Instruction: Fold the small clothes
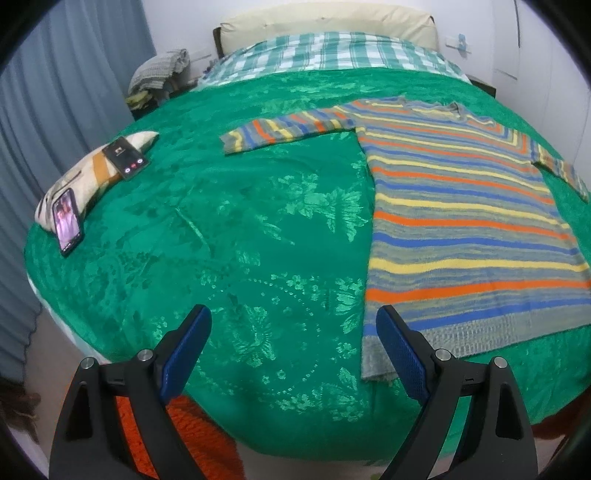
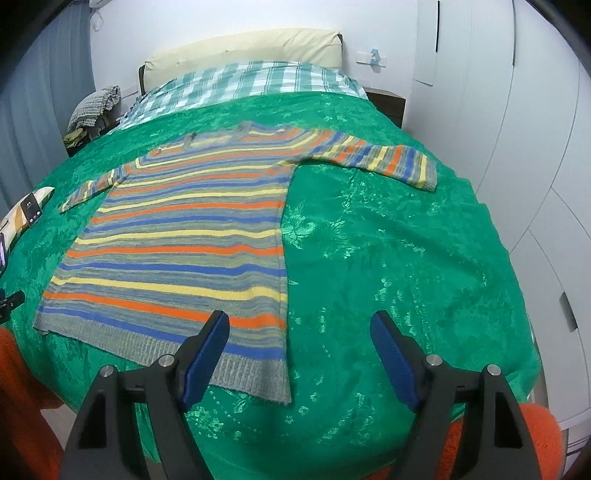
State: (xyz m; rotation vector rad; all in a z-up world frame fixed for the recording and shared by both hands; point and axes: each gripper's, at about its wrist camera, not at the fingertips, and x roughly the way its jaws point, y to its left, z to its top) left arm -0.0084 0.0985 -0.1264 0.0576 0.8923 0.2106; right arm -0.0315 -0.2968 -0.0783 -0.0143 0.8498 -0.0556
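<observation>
A striped knit sweater (image 1: 465, 221) in grey, blue, orange and yellow lies flat on the green bedspread (image 1: 240, 240), both sleeves spread out to the sides. It also shows in the right wrist view (image 2: 192, 236). My left gripper (image 1: 293, 317) is open and empty, held above the bed near the sweater's lower left hem corner. My right gripper (image 2: 299, 325) is open and empty, held above the sweater's lower right hem corner.
A patterned cushion (image 1: 85, 177) with two phones, one (image 1: 125, 157) flat on it and one (image 1: 66, 218) leaning against it, sits at the bed's left edge. A checked blanket (image 1: 332, 51) and cream pillow (image 1: 325, 22) lie at the head. White wardrobe doors (image 2: 535, 147) stand to the right.
</observation>
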